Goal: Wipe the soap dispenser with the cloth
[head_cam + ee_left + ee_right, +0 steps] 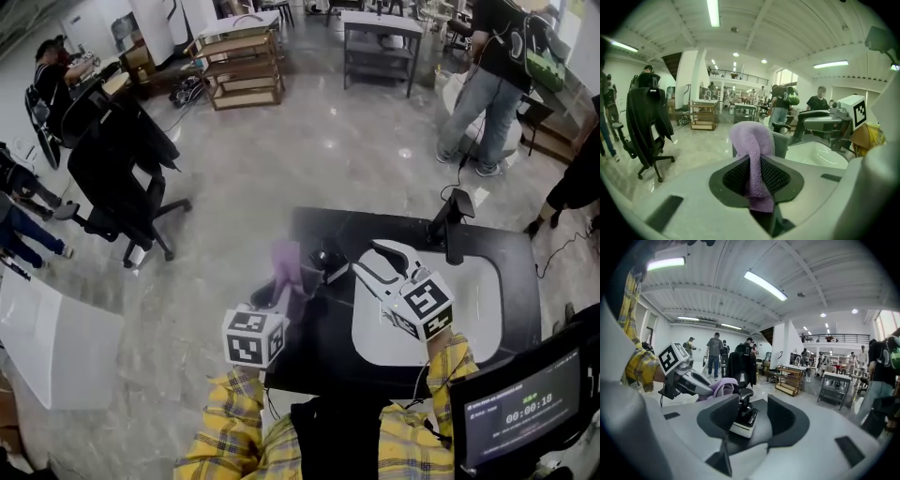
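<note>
My left gripper [279, 292] is shut on a purple cloth [286, 265]. In the left gripper view the cloth [752, 154] is pinched between the jaws and folds over their tips. My right gripper [361, 258] holds the soap dispenser [328, 265] at its fingertips, right beside the cloth. In the right gripper view the dispenser [743, 420], with a black pump on a white base, sits tilted between the jaws and leans on the left one. The cloth [723, 387] and the left gripper [693, 385] show just behind it. Both grippers hang above the black table [319, 361].
A white sink [483, 300] with a black faucet [455, 220] is set in the table on the right. A screen with a timer [525, 408] stands at the near right. A black office chair [117, 169] is on the floor to the left, with shelves and people farther back.
</note>
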